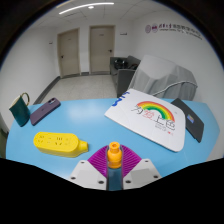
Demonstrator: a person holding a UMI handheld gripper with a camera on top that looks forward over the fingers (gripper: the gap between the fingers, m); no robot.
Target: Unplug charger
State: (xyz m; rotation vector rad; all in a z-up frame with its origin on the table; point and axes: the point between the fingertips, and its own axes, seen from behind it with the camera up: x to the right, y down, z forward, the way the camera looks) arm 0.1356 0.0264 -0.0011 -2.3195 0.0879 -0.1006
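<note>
My gripper [114, 160] is shut on a small orange charger [114, 152], which stands upright between the purple pads [99, 161], its lower blue-grey part down between the fingers. A yellow power strip [58, 143] lies on the light blue table [90, 115], ahead and to the left of the fingers. The charger is apart from the strip and not touching it. I see no cable.
A white sheet with a rainbow picture [150, 115] lies ahead to the right, with a dark flat thing [192, 118] beyond it. A dark teal object [20, 108] and a dark slim object [42, 110] stand at the table's far left. Doors and a bin lie beyond.
</note>
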